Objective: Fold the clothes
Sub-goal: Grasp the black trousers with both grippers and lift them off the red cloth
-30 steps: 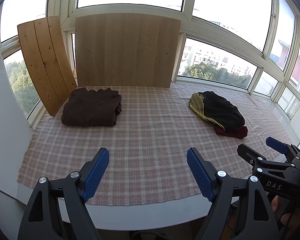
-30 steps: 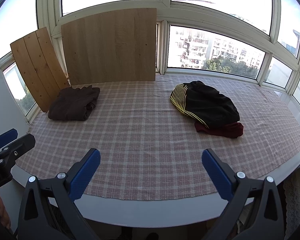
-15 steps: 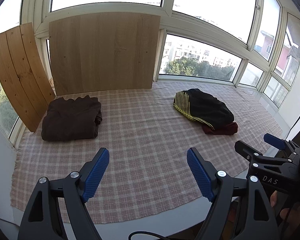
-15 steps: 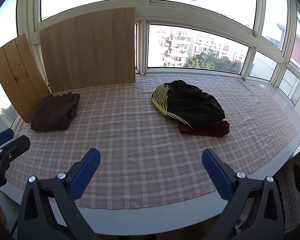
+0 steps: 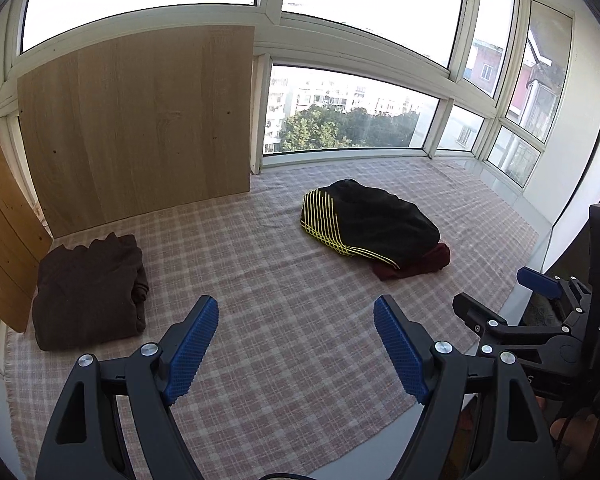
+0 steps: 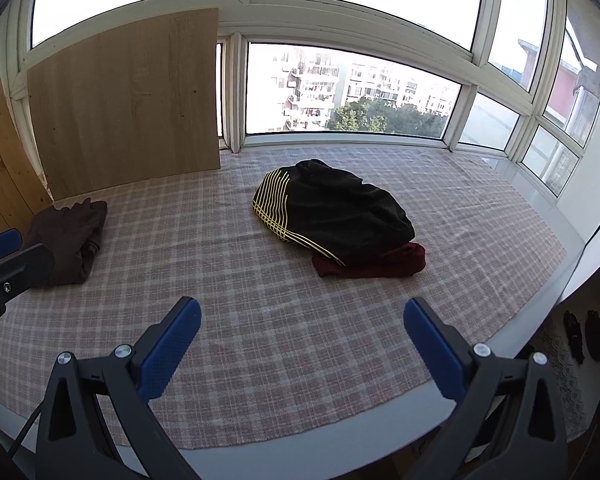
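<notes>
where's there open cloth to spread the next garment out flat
The widest bare stretch of the plaid cloth is the near strip in front of both open grippers, running up between the folded brown garment and the black striped garment. The far-left corner is crowded by the wooden boards; the maroon garment sits under the black one.

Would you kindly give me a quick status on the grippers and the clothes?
Left gripper open, empty; right gripper open, empty. Black garment heaped unfolded on maroon garment. Brown garment folded at left. Nothing between grippers and heap.
</notes>
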Tool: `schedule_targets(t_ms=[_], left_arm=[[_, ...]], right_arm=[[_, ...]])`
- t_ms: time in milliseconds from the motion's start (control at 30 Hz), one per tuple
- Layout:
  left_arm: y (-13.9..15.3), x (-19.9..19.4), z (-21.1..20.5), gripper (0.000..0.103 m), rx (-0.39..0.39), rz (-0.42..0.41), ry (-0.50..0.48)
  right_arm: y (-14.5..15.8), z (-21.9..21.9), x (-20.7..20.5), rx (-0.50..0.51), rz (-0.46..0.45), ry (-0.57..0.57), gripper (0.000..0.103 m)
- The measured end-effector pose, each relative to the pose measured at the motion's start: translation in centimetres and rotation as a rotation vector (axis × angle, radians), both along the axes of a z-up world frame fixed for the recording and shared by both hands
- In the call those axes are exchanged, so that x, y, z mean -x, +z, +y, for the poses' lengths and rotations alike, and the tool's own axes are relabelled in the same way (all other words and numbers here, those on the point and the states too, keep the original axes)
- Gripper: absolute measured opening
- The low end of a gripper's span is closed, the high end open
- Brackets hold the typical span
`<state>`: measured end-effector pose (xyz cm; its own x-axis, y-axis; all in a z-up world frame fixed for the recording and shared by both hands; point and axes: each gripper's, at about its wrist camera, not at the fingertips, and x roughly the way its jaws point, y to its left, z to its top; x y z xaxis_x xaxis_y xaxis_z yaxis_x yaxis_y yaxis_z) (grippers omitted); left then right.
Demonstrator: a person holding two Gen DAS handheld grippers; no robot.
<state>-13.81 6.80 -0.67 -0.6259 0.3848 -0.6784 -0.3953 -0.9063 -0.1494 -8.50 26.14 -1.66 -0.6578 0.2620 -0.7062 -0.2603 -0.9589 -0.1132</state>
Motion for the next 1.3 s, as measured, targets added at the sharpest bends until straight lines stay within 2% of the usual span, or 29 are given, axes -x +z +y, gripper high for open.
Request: schedule_targets(t_ms=[167,333,467,700,867,1100,1167,1300], left_arm=[[-0.3,1.6,2.3,0.079,0.007,0.001,0.011],[-0.3,3.0,5.1,0.079,-0.004,0.005,0.068],[-1.2,4.4,7.8,0.079,0.008,-0.020,0.109],[-2.9,7.7,13.1,0.079,0.034,-0.066,0.138],[-3.9,10.9,16.9,0.079,0.052,-0.074,0.120],[-6.7,17.0,21.7,0.079,0.044,-0.137,0.045],[-7.8,18.8,22.8,0.079,0.038,-0.167,0.026],[-9.9,22.8,24.9,0.079,-0.007,-0.257,-0.006]], right_arm=[[-0.7,3.7,2.4,-0.029,-0.004,0.012,0.103],[-1.9,8.6,5.4,-0.043,-0.025,0.029,0.103],[-3.3,13.4,8.2,-0.028,-0.055,0.028,0.103],[-5.2,18.5,13.0,-0.042,-0.085,0.084,0.103],[-7.0,21.9,15.8,-0.002,-0.114,0.100,0.103],[-9.6,26.0,19.4,0.063,-0.143,0.114,0.103],[-10.4,27.2,20.2,0.104,-0.149,0.131,0.103],[-11.8,29.0,21.2,0.122,-0.160,0.175,0.103]])
